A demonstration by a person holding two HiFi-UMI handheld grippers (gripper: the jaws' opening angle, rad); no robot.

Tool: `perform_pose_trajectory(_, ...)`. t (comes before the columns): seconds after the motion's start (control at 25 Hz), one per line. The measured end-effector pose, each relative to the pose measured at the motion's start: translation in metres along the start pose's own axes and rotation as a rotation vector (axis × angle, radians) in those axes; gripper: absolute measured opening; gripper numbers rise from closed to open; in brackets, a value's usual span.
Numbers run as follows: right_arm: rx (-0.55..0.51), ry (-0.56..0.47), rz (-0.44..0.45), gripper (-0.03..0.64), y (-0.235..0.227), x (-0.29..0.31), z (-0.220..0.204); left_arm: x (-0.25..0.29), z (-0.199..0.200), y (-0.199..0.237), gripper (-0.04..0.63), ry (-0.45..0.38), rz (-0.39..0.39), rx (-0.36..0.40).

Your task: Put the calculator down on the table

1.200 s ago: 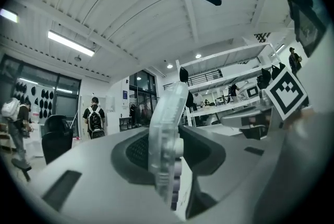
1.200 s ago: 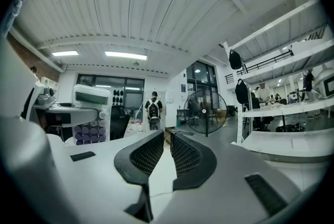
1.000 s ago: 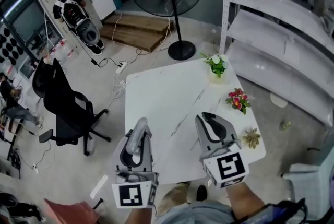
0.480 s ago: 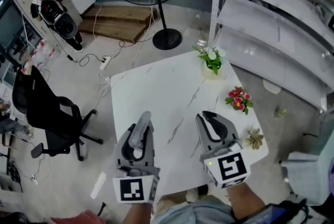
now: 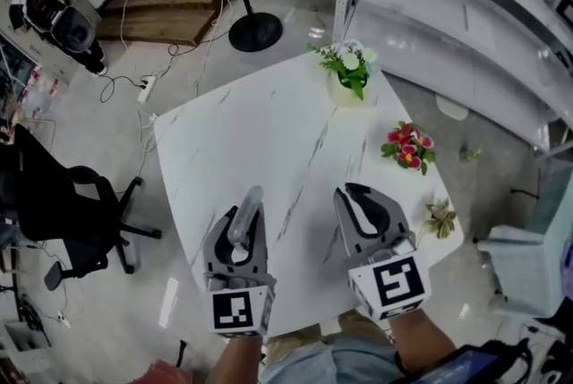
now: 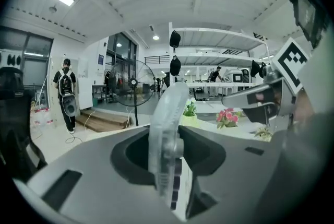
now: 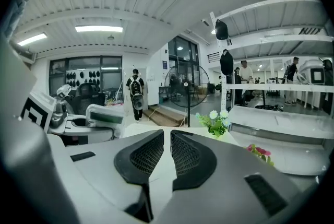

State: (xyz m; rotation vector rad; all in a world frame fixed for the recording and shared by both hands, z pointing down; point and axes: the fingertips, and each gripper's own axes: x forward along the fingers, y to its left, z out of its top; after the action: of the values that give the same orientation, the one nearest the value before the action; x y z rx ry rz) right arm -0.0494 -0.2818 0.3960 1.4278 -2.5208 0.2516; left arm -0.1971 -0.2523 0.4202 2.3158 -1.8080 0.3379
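A pale, translucent calculator (image 6: 166,137) stands edge-on between the jaws of my left gripper (image 6: 168,129), which is shut on it. In the head view the left gripper (image 5: 243,226) holds the calculator (image 5: 245,214) above the near left part of the white marble table (image 5: 260,127). My right gripper (image 5: 355,199) hovers beside it over the near right part of the table. Its jaws are shut with nothing between them, as the right gripper view shows (image 7: 167,138). That view also catches the calculator (image 7: 106,114) at the left.
On the table stand a pot of white flowers (image 5: 347,69) at the far corner, red flowers (image 5: 405,147) at the right edge and a small plant (image 5: 440,218) near the right corner. A black office chair (image 5: 54,203) and a fan base (image 5: 254,31) stand on the floor.
The head view has swung so the table sits further left and higher in the frame. Both grippers keep their poses, and the left stays shut on the calculator.
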Motion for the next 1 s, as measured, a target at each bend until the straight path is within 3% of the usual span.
perform_pose_trajectory(0.36,0.029,0.073,-0.053,0.057,-0.019,0.007,-0.034,0.032,-0.076,-0.014,0.135,0.162,-0.071,-0.030)
perform_pose_trajectory(0.56,0.038,0.102,-0.065,0.057,-0.021,0.010,-0.044,0.039,-0.096,-0.015,0.136,0.231,-0.089,-0.048)
perform_pose_trajectory(0.84,0.046,0.131,-0.076,0.058,-0.020,0.019,-0.053,0.052,-0.097,-0.014,0.142,0.265,-0.131,-0.074)
perform_pose_trajectory(1.0,0.047,0.136,-0.084,0.058,-0.021,0.021,-0.053,0.058,-0.095,-0.010,0.147,0.235,-0.134,-0.061)
